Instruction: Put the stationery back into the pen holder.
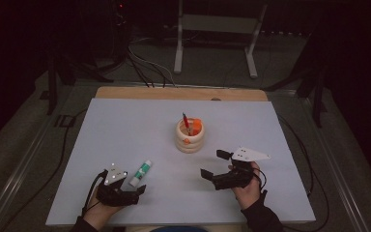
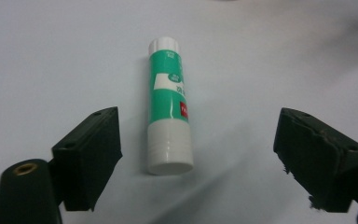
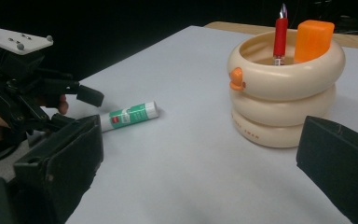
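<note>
A green-and-white glue stick [image 1: 140,173] [image 2: 169,107] [image 3: 128,115] lies flat on the pale mat. My left gripper [image 1: 134,186] [image 2: 200,133] is open just short of it, with the stick's white cap end between the jaws and nothing gripped. In the right gripper view the left gripper [image 3: 85,109] sits at the stick's end. My right gripper [image 1: 213,164] [image 3: 200,149] is open and empty, low over the mat, facing a cream ringed holder [image 1: 190,136] [image 3: 284,93]. In the holder stand a red pen [image 1: 186,122] [image 3: 280,32] and an orange block [image 1: 196,125] [image 3: 313,39].
The pale mat [image 1: 125,121] covers a wooden table whose far edge [image 1: 174,93] shows behind it. Beyond are dark floor, cables [image 1: 145,67] and a white metal stand [image 1: 215,34]. Bare mat lies between the grippers and left of the holder.
</note>
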`<action>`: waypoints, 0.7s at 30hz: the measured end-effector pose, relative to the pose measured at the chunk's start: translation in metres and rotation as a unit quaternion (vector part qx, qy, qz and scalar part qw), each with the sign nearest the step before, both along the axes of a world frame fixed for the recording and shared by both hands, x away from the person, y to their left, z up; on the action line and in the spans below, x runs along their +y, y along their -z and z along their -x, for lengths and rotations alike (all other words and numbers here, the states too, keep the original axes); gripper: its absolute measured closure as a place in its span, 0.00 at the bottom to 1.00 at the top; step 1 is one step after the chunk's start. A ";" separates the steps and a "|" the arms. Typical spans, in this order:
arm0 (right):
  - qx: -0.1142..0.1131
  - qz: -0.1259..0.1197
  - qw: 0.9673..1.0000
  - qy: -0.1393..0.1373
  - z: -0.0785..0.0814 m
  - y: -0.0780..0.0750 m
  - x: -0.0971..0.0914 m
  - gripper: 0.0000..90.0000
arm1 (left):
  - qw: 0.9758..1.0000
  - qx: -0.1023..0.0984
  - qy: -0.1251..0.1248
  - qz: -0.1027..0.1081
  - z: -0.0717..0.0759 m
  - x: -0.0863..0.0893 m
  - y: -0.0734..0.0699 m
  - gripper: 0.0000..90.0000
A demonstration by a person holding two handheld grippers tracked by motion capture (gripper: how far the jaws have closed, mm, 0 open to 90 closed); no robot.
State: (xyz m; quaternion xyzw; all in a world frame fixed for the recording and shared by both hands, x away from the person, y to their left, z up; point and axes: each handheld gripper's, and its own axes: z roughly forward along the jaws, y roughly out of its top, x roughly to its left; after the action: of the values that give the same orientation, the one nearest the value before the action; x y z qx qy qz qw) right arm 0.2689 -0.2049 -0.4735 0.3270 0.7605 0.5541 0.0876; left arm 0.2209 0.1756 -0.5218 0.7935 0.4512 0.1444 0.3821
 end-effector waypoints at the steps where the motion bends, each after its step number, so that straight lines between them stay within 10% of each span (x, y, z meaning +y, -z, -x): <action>1: 0.000 0.000 1.000 -0.001 0.000 0.000 0.000 0.00 | 1.000 0.001 -0.002 -0.002 0.000 0.000 0.001 0.21; 21: 0.000 -0.001 1.000 0.001 0.000 0.000 0.000 0.00 | 0.998 0.011 -0.013 -0.057 -0.007 -0.004 0.011 0.65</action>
State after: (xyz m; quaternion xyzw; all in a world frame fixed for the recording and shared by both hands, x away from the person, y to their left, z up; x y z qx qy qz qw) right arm 0.2691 -0.2054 -0.4731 0.3274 0.7597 0.5550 0.0878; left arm 0.2280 0.1719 -0.5330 0.8094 0.4570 0.1658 0.3295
